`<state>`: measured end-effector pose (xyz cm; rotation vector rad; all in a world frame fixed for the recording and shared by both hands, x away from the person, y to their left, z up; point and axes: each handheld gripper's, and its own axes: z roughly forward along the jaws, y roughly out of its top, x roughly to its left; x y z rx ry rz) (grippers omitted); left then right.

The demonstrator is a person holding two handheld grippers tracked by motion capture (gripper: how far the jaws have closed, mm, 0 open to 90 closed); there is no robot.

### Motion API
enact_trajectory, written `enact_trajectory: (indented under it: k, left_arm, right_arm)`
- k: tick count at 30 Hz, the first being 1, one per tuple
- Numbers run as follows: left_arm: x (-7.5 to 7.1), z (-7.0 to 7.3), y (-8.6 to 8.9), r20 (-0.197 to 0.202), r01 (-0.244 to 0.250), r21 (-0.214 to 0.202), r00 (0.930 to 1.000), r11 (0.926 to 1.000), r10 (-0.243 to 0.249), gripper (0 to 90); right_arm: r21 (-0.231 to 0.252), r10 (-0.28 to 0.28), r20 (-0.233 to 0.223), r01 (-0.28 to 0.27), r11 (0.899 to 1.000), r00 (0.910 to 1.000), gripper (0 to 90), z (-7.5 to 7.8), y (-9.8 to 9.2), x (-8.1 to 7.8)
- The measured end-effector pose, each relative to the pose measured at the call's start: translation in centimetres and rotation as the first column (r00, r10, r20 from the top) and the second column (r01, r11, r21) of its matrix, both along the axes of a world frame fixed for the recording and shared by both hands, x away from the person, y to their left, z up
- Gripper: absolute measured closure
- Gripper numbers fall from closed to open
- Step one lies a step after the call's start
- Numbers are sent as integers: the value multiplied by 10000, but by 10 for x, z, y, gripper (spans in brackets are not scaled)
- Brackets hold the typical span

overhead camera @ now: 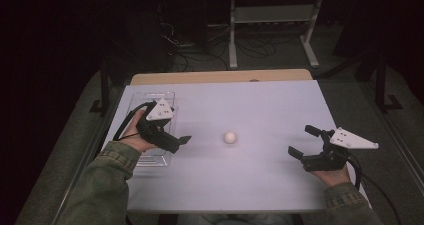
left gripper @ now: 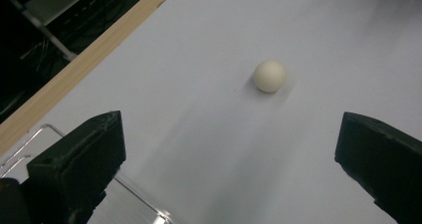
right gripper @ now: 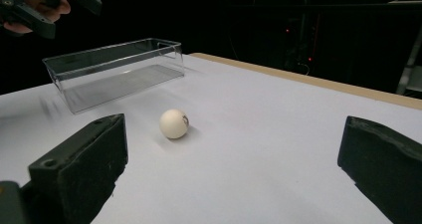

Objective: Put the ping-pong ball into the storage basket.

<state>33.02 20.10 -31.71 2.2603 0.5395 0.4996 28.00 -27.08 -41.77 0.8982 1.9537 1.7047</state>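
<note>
Left gripper (overhead camera: 183,140) jaws spread wide, empty, hovers over near end of clear plastic bin (overhead camera: 150,97), aimed at white ball (overhead camera: 230,137). Right gripper (overhead camera: 299,143) also gaping, empty, facing ball from opposite side. Ball rests mid-table (overhead camera: 280,100), between both, well apart from each; likely pickup target, bin likely destination.

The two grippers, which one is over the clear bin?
The left gripper. Its hand hangs above the clear bin at the table's left edge, while the right gripper is far off on the other side of the ball.
</note>
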Motion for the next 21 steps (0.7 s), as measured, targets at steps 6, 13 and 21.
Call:
enact_trajectory:
  k: [6, 13, 21]
  left_arm:
    - [3, 2, -12, 142, 275, 408, 9995, 9988, -281, 0]
    - [6, 2, -22, -112, 656, 683, 9978, 9955, -650, 0]
    - [13, 5, -35, -320, 933, 885, 9954, 9917, -907, 0]
  right_arm:
    - [-45, 144, -136, -144, 9999, 9998, 0, -1, 1, 1]
    - [-67, 150, -117, -151, 9999, 9998, 0, 0, 1, 0]
    - [-105, 172, -120, -173, 9998, 9998, 0, 0, 1, -1]
